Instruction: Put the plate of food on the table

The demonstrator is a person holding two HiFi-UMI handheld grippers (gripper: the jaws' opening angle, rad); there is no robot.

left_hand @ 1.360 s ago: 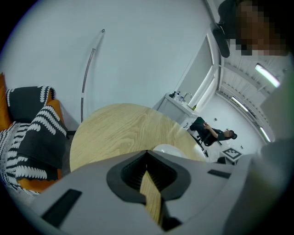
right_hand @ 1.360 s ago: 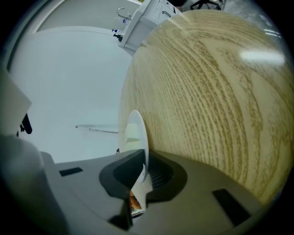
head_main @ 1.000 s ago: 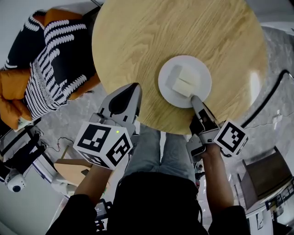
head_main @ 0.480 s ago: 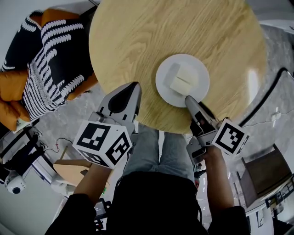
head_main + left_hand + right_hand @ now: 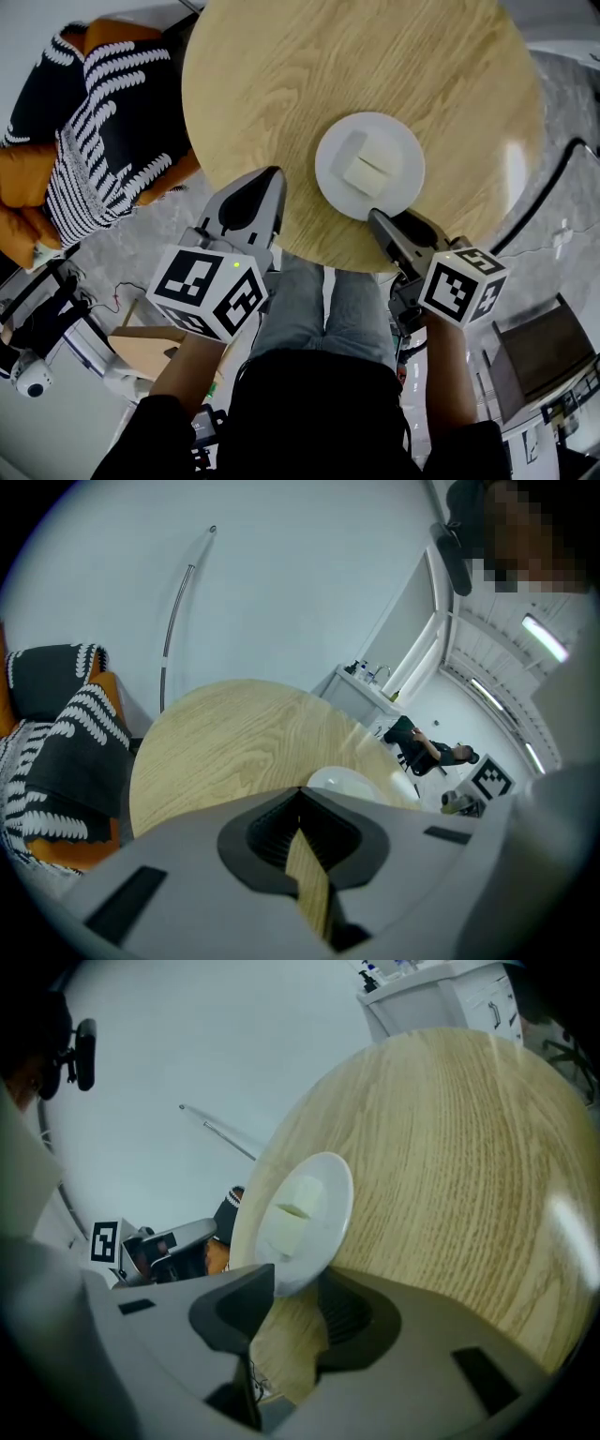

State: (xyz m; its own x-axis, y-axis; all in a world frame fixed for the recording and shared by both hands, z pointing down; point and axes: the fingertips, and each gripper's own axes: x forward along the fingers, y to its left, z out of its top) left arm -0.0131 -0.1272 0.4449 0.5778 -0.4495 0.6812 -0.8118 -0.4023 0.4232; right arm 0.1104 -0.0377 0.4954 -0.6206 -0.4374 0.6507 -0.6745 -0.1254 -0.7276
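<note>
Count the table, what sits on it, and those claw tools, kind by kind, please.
Round wooden table: 1
White plate: 1
Pale food blocks: 2
Grippers: 2 (left gripper; right gripper, whose jaws have just been opening, the plate's rim between them)
Total: 6

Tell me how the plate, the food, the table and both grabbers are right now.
Plate: flat on the table, near its edge.
Food: pale blocks lying on the plate.
Table: standing, plate on it.
Left gripper: shut, empty.
Right gripper: open, jaws just opened, plate's rim between them, not pinched.
</note>
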